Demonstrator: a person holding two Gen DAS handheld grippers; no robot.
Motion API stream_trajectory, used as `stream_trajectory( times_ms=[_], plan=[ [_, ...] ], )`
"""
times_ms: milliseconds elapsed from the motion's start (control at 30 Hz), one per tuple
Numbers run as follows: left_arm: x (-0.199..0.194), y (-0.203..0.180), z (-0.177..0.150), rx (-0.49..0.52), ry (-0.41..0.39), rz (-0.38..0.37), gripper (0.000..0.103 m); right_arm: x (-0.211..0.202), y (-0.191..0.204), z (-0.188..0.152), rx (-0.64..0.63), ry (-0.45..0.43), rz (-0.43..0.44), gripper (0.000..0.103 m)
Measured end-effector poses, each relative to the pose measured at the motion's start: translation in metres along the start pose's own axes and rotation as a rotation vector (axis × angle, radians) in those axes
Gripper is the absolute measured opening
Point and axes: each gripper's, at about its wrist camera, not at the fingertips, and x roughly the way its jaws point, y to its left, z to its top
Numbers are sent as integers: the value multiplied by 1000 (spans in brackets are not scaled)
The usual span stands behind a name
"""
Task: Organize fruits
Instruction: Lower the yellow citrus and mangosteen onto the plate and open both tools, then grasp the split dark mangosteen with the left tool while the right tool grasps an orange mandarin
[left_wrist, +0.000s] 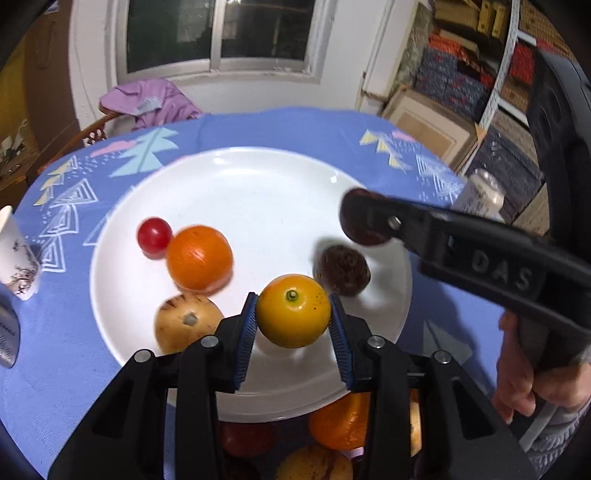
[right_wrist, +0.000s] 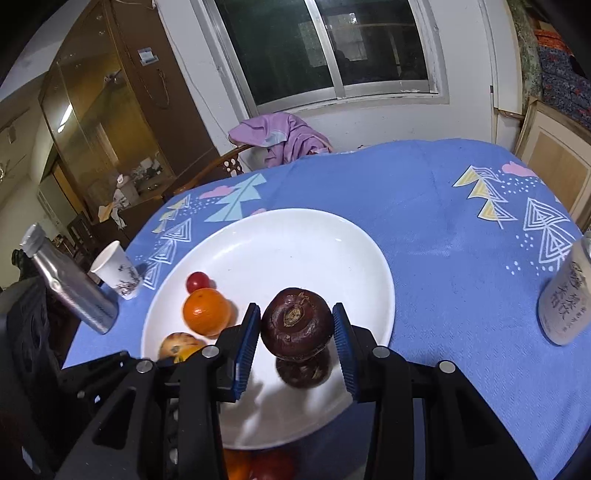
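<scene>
Left tool (left_wrist: 293, 312) pinching yellow citrus (left_wrist: 293, 310), right tool (right_wrist: 295, 325) pinching dark purple fruit (right_wrist: 297, 323); both held directly above white plate (right_wrist: 369, 258), near edge, release straight down.

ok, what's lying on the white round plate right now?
On the white round plate: red cherry tomato, orange, tan striped fruit, dark purple fruit. The left gripper covers the plate's near edge; anything there is hidden.
</scene>
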Motion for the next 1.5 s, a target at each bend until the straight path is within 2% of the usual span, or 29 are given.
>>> stream_trajectory(
  times_ms=[33,133,267,367,433,500,533,567,600,733,833,933,1000,1100,1167,1267,1500],
  plan=[
    [4,-1,-2,6,14,0,37,7,-1,-1,-6,15,-6,40],
    [11,0,-1,6,21,-15,48,18,-7,-4,4,45,6,41],
    [6,-5,-1,23,6,-8,71,9,-13,-2,35,22,5,42],
    [-10,-3,-1,17,-27,12,73,-10,-13,2,53,-19,30,42],
    [-28,3,-3,-12,-54,18,81,-30,-10,5,53,-55,47,42],
    [-54,12,-11,-42,-108,40,89,-53,-4,7,43,-82,66,46],
    [-65,15,-16,-49,-130,58,92,-67,1,7,29,-96,74,52],
    [-78,20,-23,-60,-153,74,93,-82,5,3,14,-116,81,59],
    [-90,26,-33,-80,-169,80,93,-94,8,0,3,-132,83,62],
    [-118,50,-78,-177,-182,76,93,-134,18,-40,-82,-152,72,66],
    [-128,58,-106,-213,-186,107,94,-149,3,-81,-88,-172,24,74],
    [-122,62,-120,-235,-156,110,95,-146,-21,-107,-61,-142,-40,75],
    [-114,61,-120,-220,-138,126,95,-141,-36,-111,-7,-102,-33,75],
    [-102,53,-121,-165,-105,154,95,-142,-48,-107,41,-103,-9,75],
    [-97,45,-121,-128,-98,165,95,-144,-50,-108,45,-111,-15,78],
    [-88,36,-119,-67,-87,231,95,-143,-50,-108,52,-111,-6,78],
    [-67,23,-112,27,-60,333,95,-140,-43,-109,33,-93,-8,78]
  ],
)
